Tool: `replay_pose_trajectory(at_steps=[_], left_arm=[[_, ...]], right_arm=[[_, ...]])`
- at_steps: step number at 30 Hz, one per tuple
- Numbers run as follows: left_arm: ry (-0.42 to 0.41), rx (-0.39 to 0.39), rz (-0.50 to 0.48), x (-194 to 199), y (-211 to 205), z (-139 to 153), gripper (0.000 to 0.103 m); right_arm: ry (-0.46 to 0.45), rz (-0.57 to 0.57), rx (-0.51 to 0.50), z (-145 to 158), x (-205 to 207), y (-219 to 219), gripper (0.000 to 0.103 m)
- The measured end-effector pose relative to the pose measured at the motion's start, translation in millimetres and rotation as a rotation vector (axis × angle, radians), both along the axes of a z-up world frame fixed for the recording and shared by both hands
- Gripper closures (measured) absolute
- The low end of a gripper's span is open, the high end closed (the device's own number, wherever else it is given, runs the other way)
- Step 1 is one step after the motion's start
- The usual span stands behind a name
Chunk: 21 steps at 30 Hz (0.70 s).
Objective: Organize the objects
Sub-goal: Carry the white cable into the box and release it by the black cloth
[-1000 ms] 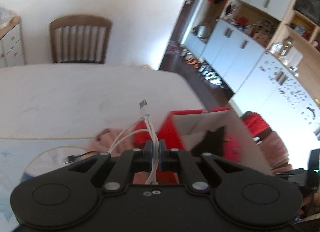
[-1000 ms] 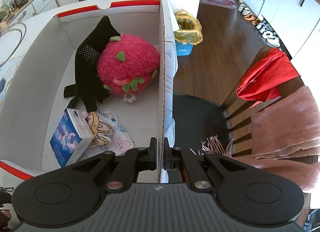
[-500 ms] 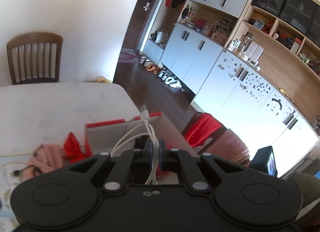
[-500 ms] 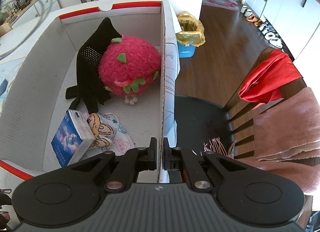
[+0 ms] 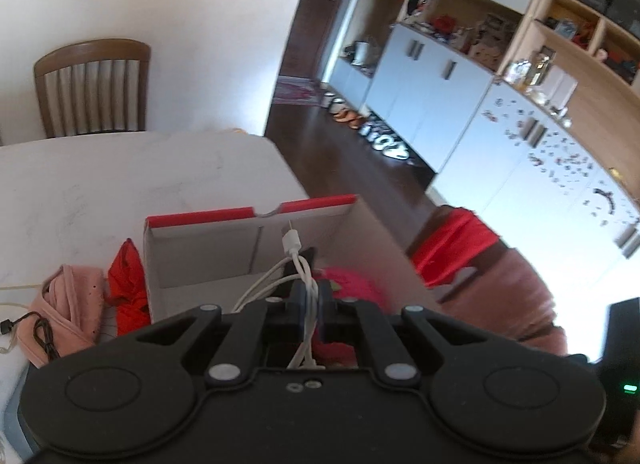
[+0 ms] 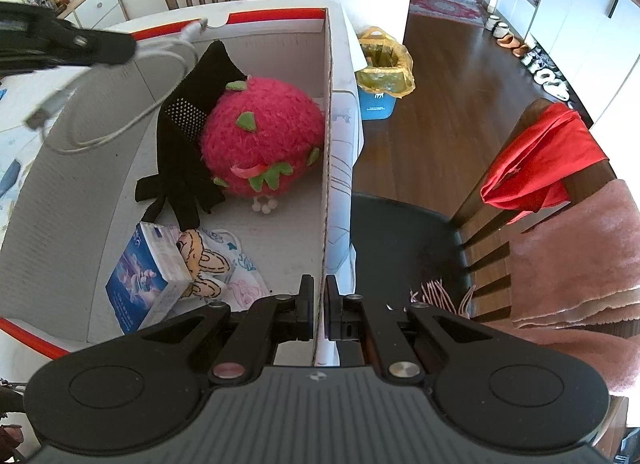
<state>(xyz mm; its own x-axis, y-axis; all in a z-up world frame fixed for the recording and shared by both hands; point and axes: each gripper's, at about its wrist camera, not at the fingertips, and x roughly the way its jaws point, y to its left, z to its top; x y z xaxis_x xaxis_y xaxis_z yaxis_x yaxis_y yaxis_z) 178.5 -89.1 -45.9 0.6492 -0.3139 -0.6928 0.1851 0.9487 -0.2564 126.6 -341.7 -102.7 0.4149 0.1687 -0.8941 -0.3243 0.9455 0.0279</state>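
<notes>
A white cardboard box (image 6: 326,136) with red flaps stands on the table, and my right gripper (image 6: 316,314) is shut on its right wall. Inside lie a pink strawberry plush (image 6: 260,140), a black glove (image 6: 188,124), a blue tissue pack (image 6: 146,280) and a printed cloth (image 6: 224,264). My left gripper (image 5: 306,296) is shut on a looped white cable (image 5: 296,252), held over the box (image 5: 200,252). In the right wrist view that cable (image 6: 132,104) dangles above the box's left side from the left gripper (image 6: 128,50).
On the table left of the box lie a pink pouch (image 5: 72,304), a red cloth (image 5: 128,280) and a black cable (image 5: 36,328). A chair (image 6: 560,224) draped with red and pink cloths stands right of the box. A yellow-lined bin (image 6: 382,72) sits on the floor.
My left gripper has carried the white cable from beside the box to above its open top. The right gripper has kept its hold on the box wall.
</notes>
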Motion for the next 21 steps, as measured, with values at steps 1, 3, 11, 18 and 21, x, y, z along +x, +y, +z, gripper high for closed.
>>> replay_pose_trajectory(at_steps=[1,3,11,18,21], left_arm=[[0.007,0.009,0.004,1.8,-0.5,-3.4,0.1],[0.024,0.005,0.019,7.5,-1.2,-10.7,0.1],[0.102,-0.005,0.026,20.0,-5.9,-35.8,0.1],[0.17,0.019,-0.027,19.8,-13.1,-50.5,0.097],[0.197,0.024,-0.037,19.0,-13.0,-55.0,0.092]], right_arm=[[0.0,0.0,0.001,0.0,-0.1,-0.1,0.099],[-0.002,0.002,0.001,0.0,-0.4,-0.4,0.099],[0.0,0.004,0.003,-0.1,-0.5,-0.5,0.099],[0.002,0.001,0.007,-0.1,0.9,-0.9,0.099],[0.002,0.001,0.008,-0.1,1.1,-0.9,0.099]])
